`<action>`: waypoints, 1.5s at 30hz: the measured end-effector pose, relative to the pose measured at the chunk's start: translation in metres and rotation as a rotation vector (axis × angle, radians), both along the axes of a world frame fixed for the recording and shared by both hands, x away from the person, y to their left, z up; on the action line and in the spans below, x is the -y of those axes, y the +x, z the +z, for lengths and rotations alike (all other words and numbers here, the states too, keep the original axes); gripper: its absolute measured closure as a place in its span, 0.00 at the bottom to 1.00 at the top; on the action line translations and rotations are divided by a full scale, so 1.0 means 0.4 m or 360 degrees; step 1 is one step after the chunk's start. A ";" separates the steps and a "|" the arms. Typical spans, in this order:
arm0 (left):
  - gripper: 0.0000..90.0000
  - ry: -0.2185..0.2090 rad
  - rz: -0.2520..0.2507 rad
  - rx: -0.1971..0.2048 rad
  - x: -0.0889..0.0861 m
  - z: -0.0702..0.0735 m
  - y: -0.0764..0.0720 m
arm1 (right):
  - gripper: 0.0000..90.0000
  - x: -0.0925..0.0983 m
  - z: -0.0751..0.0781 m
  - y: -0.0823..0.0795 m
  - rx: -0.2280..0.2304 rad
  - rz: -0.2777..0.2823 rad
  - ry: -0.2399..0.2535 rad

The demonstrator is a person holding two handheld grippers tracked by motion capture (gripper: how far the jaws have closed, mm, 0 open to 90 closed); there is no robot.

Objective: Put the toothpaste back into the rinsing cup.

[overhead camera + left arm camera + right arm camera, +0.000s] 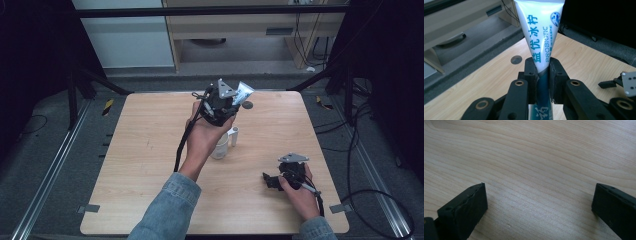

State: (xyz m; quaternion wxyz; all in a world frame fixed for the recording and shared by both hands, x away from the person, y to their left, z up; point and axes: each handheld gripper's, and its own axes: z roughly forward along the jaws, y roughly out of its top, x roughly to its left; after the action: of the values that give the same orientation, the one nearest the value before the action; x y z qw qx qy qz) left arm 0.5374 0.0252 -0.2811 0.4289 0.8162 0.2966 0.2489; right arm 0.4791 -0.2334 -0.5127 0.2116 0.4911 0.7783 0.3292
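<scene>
The left gripper [543,75] pinches a white and blue soft plastic toothpaste tube [540,32] tight, up above the far side of the wooden table [150,145]. The right gripper [539,205] rests low on the table, fingers spread wide around nothing.

The right gripper [539,207] has its two black fingers [464,213] set wide apart, with nothing between them. They rise from the bottom corners. Beneath and beyond them lies the pale wood-grain worktop [536,157], seen close.
</scene>
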 end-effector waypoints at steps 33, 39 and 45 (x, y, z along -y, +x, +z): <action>0.87 -0.0181 0.0006 0.0225 -0.016 -0.024 0.015 | 0.00 0.001 -0.001 0.000 0.0009 0.0005 -0.0009; 0.87 -0.0218 0.0011 0.0228 -0.031 -0.046 0.024 | 0.00 0.001 -0.001 0.001 0.0010 0.0005 -0.0010; 0.87 -0.0233 0.0048 0.0190 -0.046 -0.079 0.043 | 0.00 0.000 0.000 0.000 0.0009 0.0004 -0.0003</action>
State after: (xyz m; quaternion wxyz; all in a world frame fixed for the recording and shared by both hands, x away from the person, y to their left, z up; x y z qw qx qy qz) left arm 0.5546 0.0436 -0.3125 0.5004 0.7618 0.3002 0.2813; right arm 0.4792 -0.2336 -0.5129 0.2141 0.4890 0.7785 0.3301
